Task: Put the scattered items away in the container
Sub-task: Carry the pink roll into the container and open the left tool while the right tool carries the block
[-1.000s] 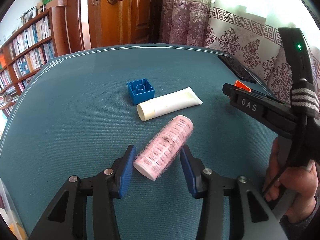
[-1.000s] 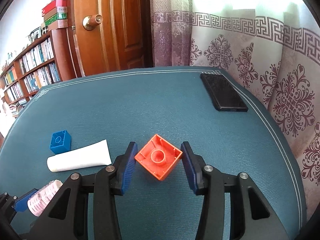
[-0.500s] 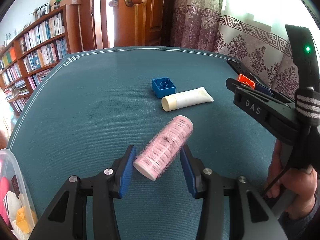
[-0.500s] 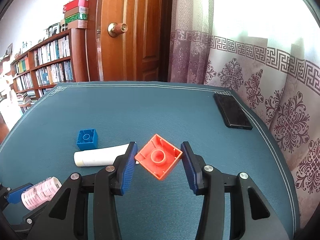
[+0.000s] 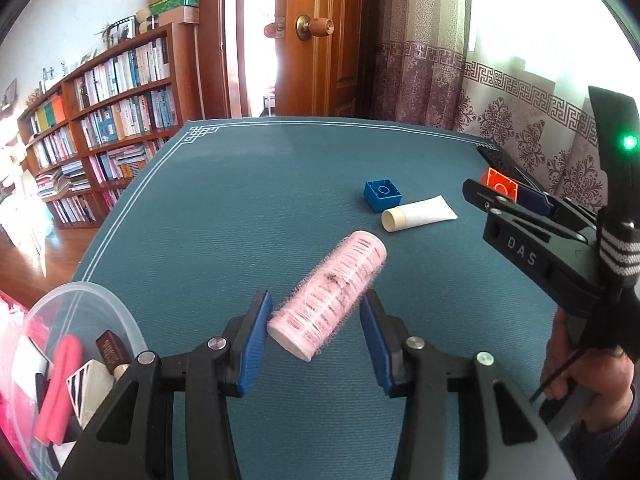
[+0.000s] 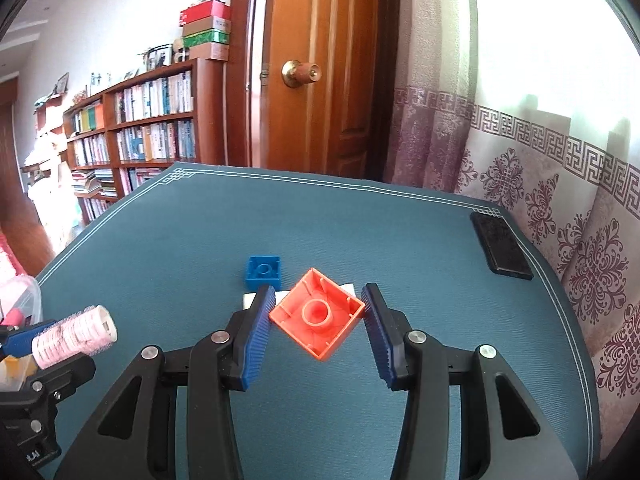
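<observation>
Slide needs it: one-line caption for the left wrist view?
Left gripper holds a pink hair roller near the clear container.

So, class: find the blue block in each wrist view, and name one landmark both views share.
Left wrist view: the blue block sits right of centre, just behind the white tube.
Right wrist view: the blue block sits centre-left, just beyond the right tongs.
Shared landmark: the brass doorknob.
</observation>
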`<state>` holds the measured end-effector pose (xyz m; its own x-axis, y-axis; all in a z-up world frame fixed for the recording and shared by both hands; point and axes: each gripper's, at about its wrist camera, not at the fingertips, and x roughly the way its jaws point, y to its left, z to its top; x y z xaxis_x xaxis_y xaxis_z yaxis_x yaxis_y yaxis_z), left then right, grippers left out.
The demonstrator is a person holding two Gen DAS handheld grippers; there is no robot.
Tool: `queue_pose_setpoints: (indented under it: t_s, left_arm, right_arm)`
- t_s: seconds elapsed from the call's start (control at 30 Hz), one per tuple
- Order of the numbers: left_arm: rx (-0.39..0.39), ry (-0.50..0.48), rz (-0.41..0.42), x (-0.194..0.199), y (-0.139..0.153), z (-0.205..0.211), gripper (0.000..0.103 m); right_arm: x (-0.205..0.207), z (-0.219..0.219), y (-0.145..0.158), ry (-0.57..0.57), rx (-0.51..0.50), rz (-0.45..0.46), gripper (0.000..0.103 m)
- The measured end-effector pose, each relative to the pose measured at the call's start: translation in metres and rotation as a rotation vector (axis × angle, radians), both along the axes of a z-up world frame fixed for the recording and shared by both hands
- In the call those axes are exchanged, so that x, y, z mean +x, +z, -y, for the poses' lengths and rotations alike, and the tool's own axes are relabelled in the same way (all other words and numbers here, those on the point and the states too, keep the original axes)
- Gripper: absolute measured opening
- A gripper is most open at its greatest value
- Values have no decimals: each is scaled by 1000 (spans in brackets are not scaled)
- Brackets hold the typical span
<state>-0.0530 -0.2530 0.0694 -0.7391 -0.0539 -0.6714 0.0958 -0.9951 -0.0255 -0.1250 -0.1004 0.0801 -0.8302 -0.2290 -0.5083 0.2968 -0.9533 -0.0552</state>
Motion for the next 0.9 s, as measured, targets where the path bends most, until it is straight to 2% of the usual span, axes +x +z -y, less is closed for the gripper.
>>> queue_pose_setpoints:
  t_s: [0.1, 0.37, 0.67, 0.9]
  left_arm:
    - [-7, 25, -15, 8, 5, 12, 50]
    - [-14, 121, -21, 30, 6, 56, 50]
    - [-38, 208, -16, 65, 6, 108, 50]
    - [-21, 258, -19, 86, 4, 147, 50]
  right_arm:
    - [12, 12, 3, 67, -16, 11, 48]
    - [34, 33, 10, 225, -148, 104, 48]
    - [61, 80, 10, 346, -185, 173, 48]
    - [79, 125, 6, 425, -179, 209, 48]
